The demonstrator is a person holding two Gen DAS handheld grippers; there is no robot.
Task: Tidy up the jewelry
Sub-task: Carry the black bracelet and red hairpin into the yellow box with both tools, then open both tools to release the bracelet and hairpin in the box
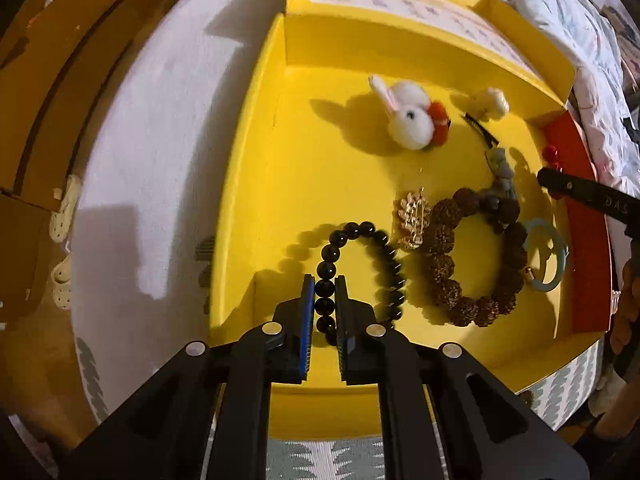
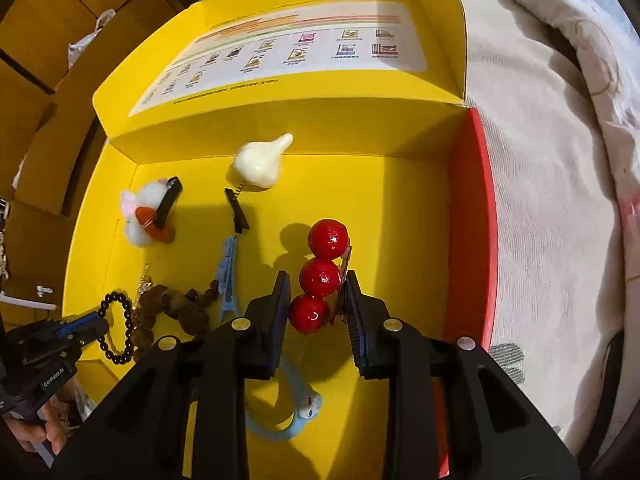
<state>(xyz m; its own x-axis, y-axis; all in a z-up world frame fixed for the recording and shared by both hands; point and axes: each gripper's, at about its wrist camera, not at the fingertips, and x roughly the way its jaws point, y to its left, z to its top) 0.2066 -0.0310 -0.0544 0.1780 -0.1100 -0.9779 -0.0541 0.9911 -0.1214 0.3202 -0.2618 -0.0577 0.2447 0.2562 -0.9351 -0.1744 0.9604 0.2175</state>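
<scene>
My left gripper (image 1: pixel 324 286) is shut on a black bead bracelet (image 1: pixel 382 258), whose loop hangs low over the floor of the open yellow box (image 1: pixel 304 184). It also shows at the lower left of the right wrist view as the left gripper (image 2: pixel 102 326) with the black bracelet (image 2: pixel 122 334). My right gripper (image 2: pixel 316 282) is shut on a red three-ball hair clip (image 2: pixel 320 276), held over the box near its red right wall (image 2: pixel 472 220). In the left wrist view only a dark tip of the right gripper (image 1: pixel 548 178) and the red balls (image 1: pixel 551 155) show at the right edge.
In the box lie a white bunny clip (image 1: pixel 406 116), a cream clip (image 2: pixel 260 164), a brown rough-bead bracelet (image 1: pixel 476 260), a gold ornament (image 1: pixel 414 220), a grey-blue clip (image 2: pixel 228 276) and a light blue ring (image 2: pixel 280 420). The box sits on bedding (image 2: pixel 552 160). The lid (image 2: pixel 288 60) stands open behind.
</scene>
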